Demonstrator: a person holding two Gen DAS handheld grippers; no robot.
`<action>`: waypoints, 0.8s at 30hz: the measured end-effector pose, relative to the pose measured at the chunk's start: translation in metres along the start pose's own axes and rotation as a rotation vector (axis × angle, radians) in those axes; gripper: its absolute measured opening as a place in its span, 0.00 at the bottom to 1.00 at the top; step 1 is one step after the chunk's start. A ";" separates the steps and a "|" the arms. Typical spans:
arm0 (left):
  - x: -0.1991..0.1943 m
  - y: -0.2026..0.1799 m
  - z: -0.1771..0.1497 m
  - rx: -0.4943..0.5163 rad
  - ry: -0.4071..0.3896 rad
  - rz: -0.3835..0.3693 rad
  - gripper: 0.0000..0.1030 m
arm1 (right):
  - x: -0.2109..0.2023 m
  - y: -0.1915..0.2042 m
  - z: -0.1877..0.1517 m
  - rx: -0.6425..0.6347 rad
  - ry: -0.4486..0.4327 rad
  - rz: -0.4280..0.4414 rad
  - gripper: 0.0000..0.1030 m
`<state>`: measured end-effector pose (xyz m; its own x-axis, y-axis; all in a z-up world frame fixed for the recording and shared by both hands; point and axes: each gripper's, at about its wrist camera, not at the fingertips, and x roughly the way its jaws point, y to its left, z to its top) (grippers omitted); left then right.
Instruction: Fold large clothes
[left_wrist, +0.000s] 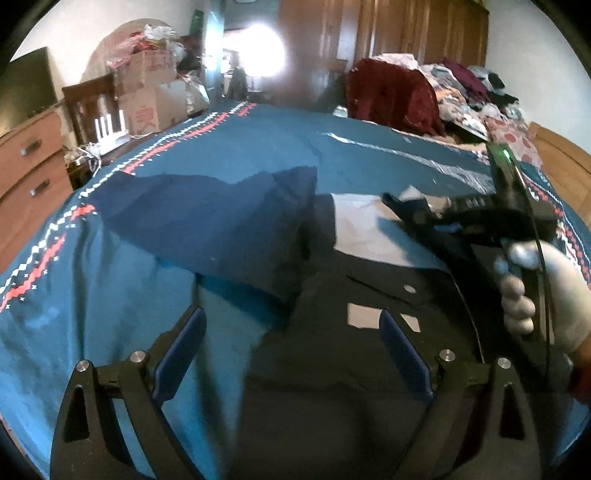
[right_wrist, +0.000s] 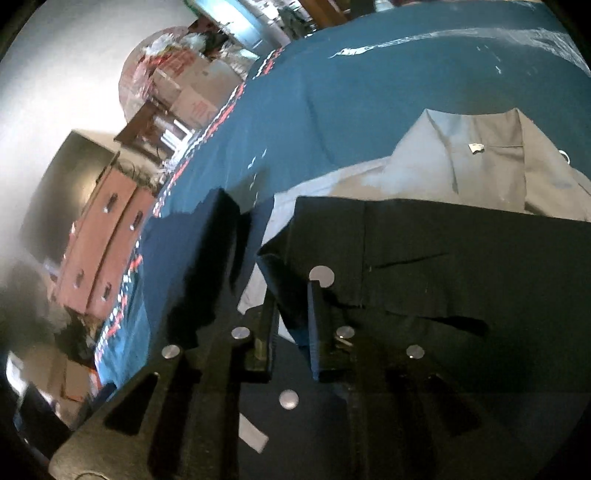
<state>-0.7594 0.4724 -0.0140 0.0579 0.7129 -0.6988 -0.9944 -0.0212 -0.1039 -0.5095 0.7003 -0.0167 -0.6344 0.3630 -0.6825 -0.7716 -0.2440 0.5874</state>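
Dresser (left_wrist: 29, 162): stood far left of the left claw, beyond the bed's edge.
Bed (left_wrist: 229, 155): teal cover with a red and white border, spread under and ahead of both claws.
Left claw (left_wrist: 291, 354): jaws wide apart, empty, hovering low over the near part of the garment.
Garment (left_wrist: 332, 369): dark, with round buttons and light patches, lay flat on the bed directly below and ahead of the left claw; a paler inner side showed further ahead.
Right claw (right_wrist: 291, 314): jaws narrow, pinching a dark edge of the garment; in the left wrist view it lay ahead and to the right of the left claw, pointing left.
Fold (right_wrist: 443, 236): a dark flap stood raised just ahead of the right claw, with grey fabric lying past it.
Hand (left_wrist: 532, 288): gloved, gripping the right claw's handle, at the far right.
Clothes pile (left_wrist: 443, 92): heaped at the far end of the bed, ahead and right.
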 end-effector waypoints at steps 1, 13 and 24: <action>0.000 -0.003 -0.002 0.006 0.005 -0.007 0.93 | 0.003 0.000 0.001 -0.003 -0.005 -0.007 0.19; -0.005 0.063 -0.001 -0.093 -0.004 0.075 0.93 | -0.205 -0.129 -0.092 0.143 -0.235 -0.140 0.11; 0.006 0.197 0.025 -0.343 -0.051 0.172 0.93 | -0.208 -0.165 -0.150 0.253 -0.212 -0.187 0.04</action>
<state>-0.9569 0.4899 -0.0208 -0.1205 0.7123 -0.6915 -0.9013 -0.3705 -0.2246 -0.2576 0.5299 -0.0372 -0.4396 0.5649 -0.6983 -0.8203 0.0642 0.5683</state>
